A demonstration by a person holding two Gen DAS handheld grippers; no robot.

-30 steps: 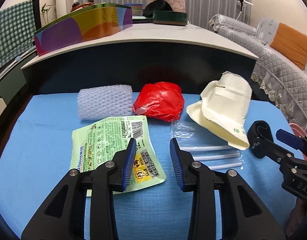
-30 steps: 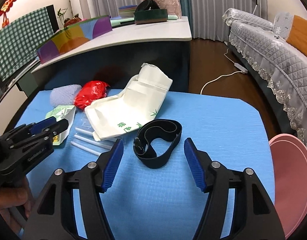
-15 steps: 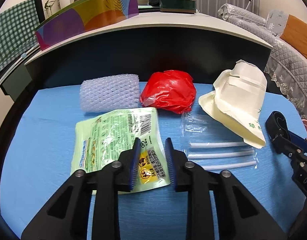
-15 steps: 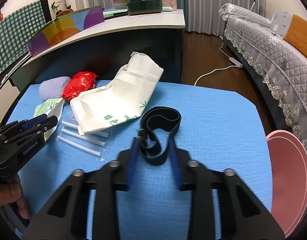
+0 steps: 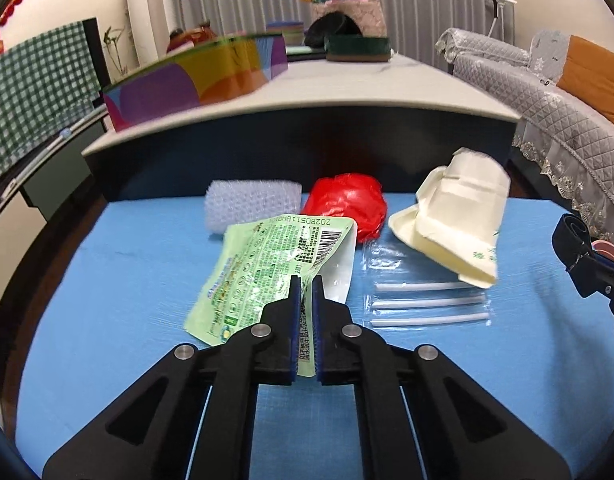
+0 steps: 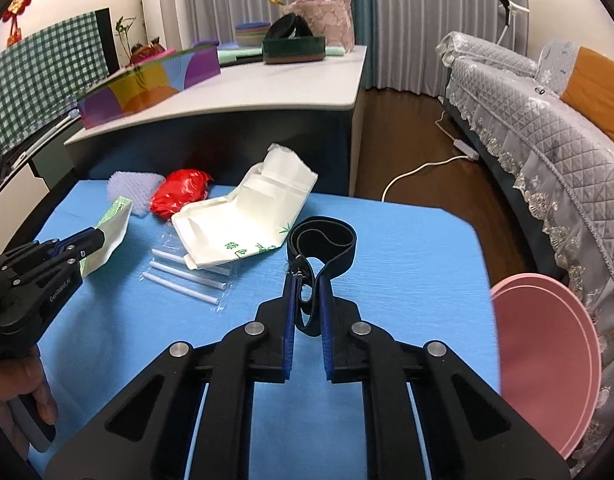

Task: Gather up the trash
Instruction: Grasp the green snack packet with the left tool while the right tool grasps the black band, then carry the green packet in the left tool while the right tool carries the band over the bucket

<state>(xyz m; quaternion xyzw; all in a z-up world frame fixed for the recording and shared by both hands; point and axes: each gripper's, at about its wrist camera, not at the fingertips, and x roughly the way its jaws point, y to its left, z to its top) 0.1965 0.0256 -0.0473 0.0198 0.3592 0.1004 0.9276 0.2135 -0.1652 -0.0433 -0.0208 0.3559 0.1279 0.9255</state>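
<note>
My left gripper (image 5: pixel 305 280) is shut on the near corner of a green snack wrapper (image 5: pixel 267 272), which tilts up off the blue table (image 5: pixel 107 280). In the right wrist view my right gripper (image 6: pixel 307 280) has its jaws closing on a black elastic band (image 6: pixel 331 236), whose near loop is pinched between the blue pads. The left gripper (image 6: pixel 101 236) with the wrapper (image 6: pixel 115 220) shows at the left of that view. A bubble wrap roll (image 5: pixel 251 204), a red plastic bag (image 5: pixel 347 204), a cream paper bag (image 5: pixel 459 216) and a clear packet of white straws (image 5: pixel 427 300) lie on the table.
A pink round bin (image 6: pixel 547 360) stands just past the table's right edge. A dark desk with a white top (image 5: pixel 307 120) rises behind the table. A quilted grey sofa (image 6: pixel 527 140) runs along the right. A hand (image 6: pixel 23 400) grips the left handle.
Both grippers went from open to closed: the left onto the green wrapper's corner, the right onto the black band. Both rose a little, lifting the wrapper's edge and the band's near loop.
</note>
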